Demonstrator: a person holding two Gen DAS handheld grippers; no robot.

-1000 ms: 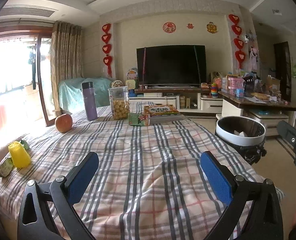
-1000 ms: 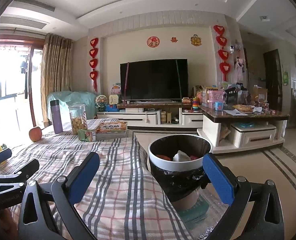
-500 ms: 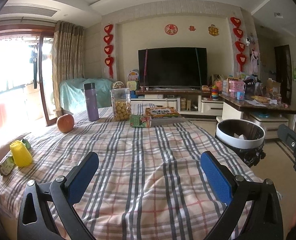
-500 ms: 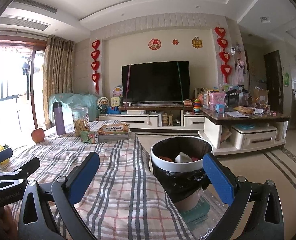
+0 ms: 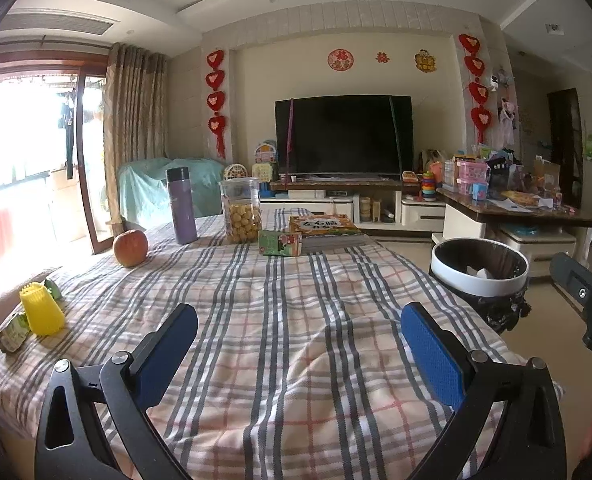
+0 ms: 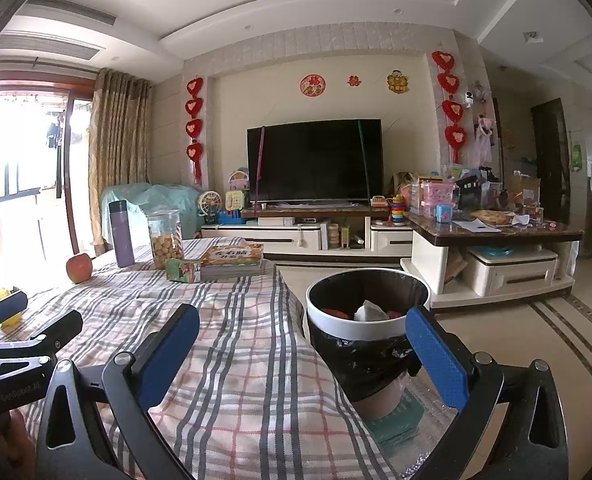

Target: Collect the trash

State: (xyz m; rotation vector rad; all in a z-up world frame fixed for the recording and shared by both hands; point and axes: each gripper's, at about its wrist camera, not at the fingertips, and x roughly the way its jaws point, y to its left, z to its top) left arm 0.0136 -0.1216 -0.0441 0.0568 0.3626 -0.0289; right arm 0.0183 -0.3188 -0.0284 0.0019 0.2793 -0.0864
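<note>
While both grippers hang empty above the near edge of the plaid-covered table (image 5: 279, 320), the stock reads, left to right:

- Green wrapper (image 5: 13, 332), far left edge, touching the yellow cup (image 5: 41, 312); a second green scrap (image 5: 52, 289) just behind the cup. Likely the trash left to collect (judgement).
- Apple (image 5: 130, 247), purple flask (image 5: 181, 204), biscuit jar (image 5: 242, 211), green carton (image 5: 280, 242), book stack (image 5: 324, 229): far end of table, upright or flat, prob. not trash.
- Left gripper (image 5: 299, 346): jaws wide apart, nothing between the blue pads, level, pointing down the table's length.
- Right gripper (image 6: 302, 354): jaws equally wide, nothing held; aimed w/ table edge on its left pad and bin on its right.
- Bin (image 6: 366, 330): white rim, black liner, on floor just beside table's right edge; white paper (image 6: 370, 312) and reddish bits already inside.

Risks (judgement):
- Wrapper touches the cup; a wide-jaw approach could catch or tip the cup instead.
- Thin wrapper flat on soft cloth: pads may pinch the fabric and drag the cloth, disturbing the apple and flask.
- Wrappers and bin sit at opp. sides; a long carry w/ light grip could drop the item short of the rim.
- Grippers are near each other; crossing paths could knock them together.
</note>
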